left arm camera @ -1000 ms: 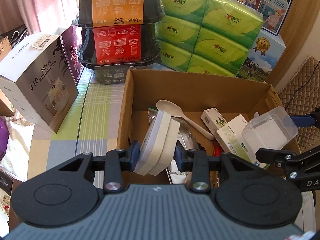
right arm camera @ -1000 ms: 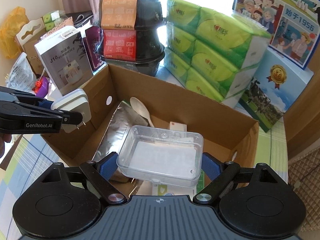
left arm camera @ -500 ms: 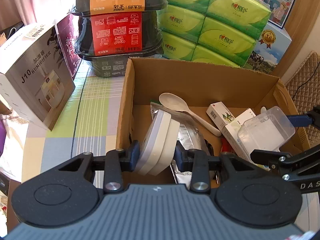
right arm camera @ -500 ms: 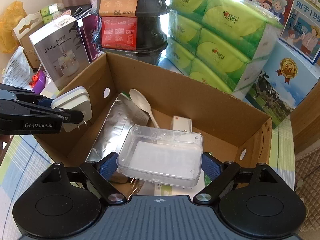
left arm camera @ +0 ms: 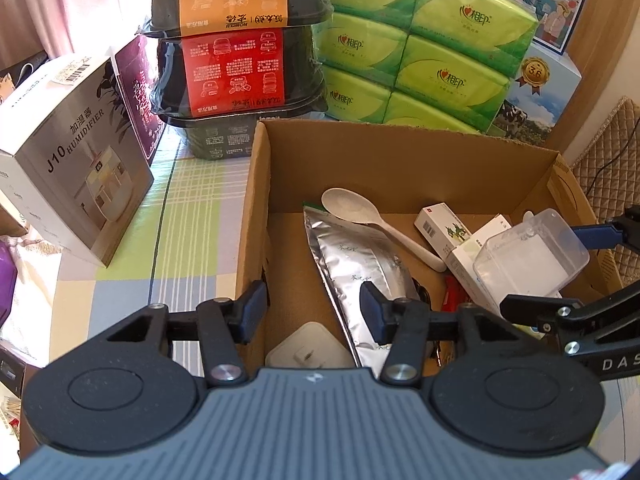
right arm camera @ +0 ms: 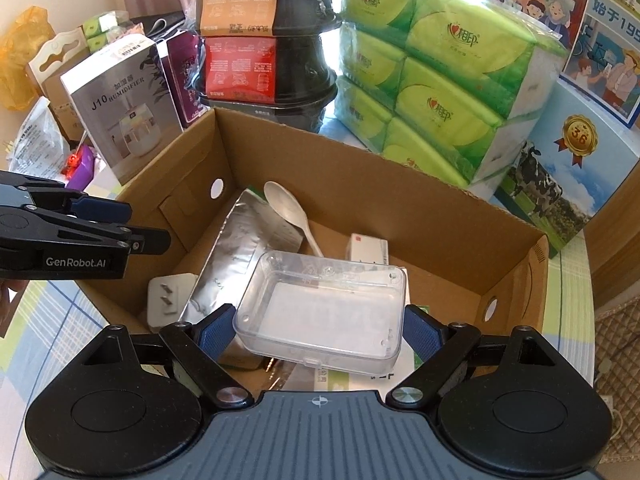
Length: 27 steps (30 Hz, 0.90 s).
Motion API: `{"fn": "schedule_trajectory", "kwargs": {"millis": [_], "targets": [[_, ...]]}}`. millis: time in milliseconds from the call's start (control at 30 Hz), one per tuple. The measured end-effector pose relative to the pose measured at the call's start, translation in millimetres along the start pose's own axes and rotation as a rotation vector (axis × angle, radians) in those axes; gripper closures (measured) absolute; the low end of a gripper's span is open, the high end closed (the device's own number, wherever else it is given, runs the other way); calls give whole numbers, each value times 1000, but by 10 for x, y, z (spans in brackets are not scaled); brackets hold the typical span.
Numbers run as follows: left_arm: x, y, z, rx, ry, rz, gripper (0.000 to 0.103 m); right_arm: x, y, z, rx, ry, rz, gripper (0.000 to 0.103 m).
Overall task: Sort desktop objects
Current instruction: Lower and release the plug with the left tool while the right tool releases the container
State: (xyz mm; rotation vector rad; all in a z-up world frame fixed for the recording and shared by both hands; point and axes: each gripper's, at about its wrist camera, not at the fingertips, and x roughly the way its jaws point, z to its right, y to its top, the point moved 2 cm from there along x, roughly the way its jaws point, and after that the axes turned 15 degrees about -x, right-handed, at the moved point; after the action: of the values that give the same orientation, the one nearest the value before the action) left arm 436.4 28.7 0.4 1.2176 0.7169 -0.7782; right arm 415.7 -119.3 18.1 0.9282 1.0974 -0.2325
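We see the cardboard box open on top, so entry from above is free. Its floor is crowded: foil pouch, spoon, white charger in the near-left corner, small cartons. Behind, stacked black containers and green tissue packs wall off the worktop; the humidifier box blocks the left.

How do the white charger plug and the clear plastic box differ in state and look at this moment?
The charger plug lies on the floor of the cardboard box, released; the clear plastic box hangs in the right claw. The plug is opaque white, the box transparent. The left claw is open.
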Motion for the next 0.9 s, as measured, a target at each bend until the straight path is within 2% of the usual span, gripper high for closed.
{"fn": "schedule_trajectory", "kwargs": {"millis": [533, 600, 700, 900], "targets": [[-51, -9, 36, 23, -11, -6, 57, 1, 35, -47, -2, 0, 0, 17], [-55, -10, 33, 22, -12, -4, 57, -6, 38, -45, -5, 3, 23, 17], [-62, -8, 25, 15, -13, -4, 57, -10, 41, -56, -19, -34, 35, 12], [-61, -20, 30, 15, -16, -6, 57, -26, 17, -9, 20, -9, 39, 12]]}}
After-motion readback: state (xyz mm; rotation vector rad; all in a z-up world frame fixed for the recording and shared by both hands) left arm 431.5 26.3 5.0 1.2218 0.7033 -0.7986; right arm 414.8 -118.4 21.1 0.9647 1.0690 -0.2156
